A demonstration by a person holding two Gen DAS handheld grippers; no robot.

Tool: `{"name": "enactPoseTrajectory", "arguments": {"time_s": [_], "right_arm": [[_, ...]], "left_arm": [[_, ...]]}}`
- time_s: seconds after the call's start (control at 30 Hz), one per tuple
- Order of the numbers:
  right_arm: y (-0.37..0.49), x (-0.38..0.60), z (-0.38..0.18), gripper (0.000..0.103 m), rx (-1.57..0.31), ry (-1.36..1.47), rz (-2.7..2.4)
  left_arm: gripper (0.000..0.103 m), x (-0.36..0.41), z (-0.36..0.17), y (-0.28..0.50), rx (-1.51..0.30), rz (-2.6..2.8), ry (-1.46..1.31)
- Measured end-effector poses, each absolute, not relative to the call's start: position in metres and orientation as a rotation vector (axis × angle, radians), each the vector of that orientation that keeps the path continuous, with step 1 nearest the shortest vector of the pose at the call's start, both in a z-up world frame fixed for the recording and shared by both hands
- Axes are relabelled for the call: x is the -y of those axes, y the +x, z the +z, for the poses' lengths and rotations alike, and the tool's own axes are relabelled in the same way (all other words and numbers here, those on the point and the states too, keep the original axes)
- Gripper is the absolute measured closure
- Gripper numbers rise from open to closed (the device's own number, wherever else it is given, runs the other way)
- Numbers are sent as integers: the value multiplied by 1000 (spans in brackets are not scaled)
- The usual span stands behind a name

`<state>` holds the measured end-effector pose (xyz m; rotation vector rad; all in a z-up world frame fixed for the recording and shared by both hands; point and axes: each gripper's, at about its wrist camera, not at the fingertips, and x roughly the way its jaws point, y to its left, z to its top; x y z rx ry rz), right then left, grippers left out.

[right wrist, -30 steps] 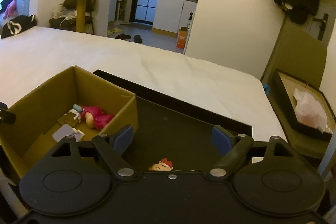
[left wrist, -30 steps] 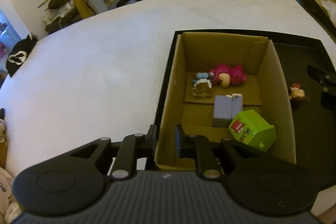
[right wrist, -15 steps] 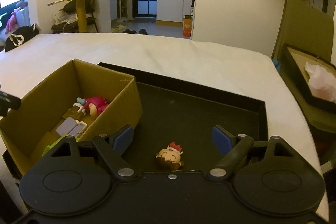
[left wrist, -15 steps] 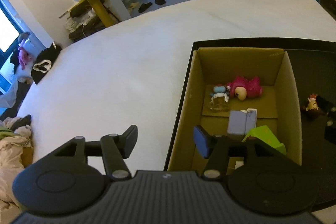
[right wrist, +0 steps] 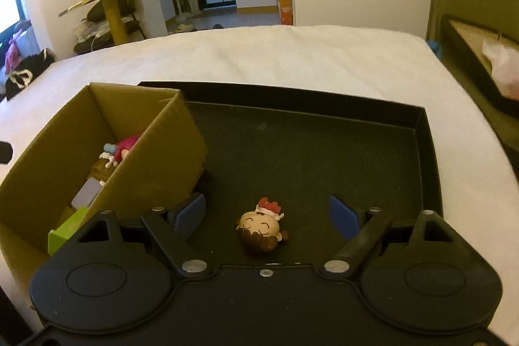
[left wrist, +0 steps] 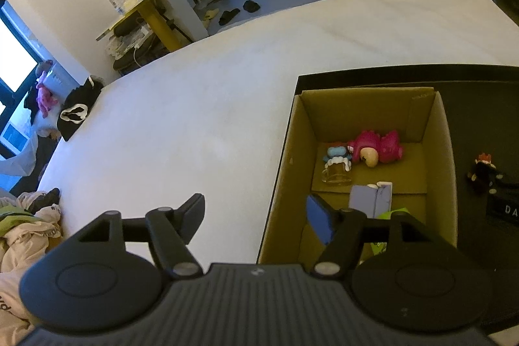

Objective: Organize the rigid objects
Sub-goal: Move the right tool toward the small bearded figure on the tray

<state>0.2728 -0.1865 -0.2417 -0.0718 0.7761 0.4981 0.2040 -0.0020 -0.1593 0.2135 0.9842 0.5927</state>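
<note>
While the left gripper (left wrist: 254,218) hangs with its jaws spread wide over the near left wall of the cardboard box (left wrist: 449,158), holding nothing, one finger sits outside the box above the white bed (left wrist: 181,125) and the other, with its blue pad, inside it. The box stands in the left end of a black tray (right wrist: 418,125) that lies on the bed.

From the left wrist view the whole floor of the box shows: a pink plush-like toy (left wrist: 378,148) at the far end, a small blue-and-white figure (left wrist: 335,156) touching a brown mug-shaped piece (left wrist: 337,174) just beside it, a lavender block (left wrist: 371,198) nearer, and a sliver of a green box (left wrist: 394,213) mostly hidden behind the gripper's finger. The same view catches the small doll (left wrist: 483,171) only as a dark shape out on the tray floor to the right of the box.

The right wrist view gives that doll (right wrist: 261,229) plainly: a round smiling face, brown hair, a red and white cap, lying on the black tray floor well clear of the box wall. The right gripper (right wrist: 267,216) is also wide apart and empty, its blue pads on either side of the doll without touching it. Here the box wall hides most of the contents.
</note>
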Motion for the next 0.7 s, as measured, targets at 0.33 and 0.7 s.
{"name": "enactPoseTrajectory", "arguments": {"time_s": [0.33, 0.7], "right_arm": [[273, 183, -256, 33, -844, -66, 533], [269, 175, -250, 69, -860, -107, 551]], "left_arm": [[35, -2, -150, 202, -980, 644, 180], [35, -4, -135, 189, -954, 651, 169]]}}
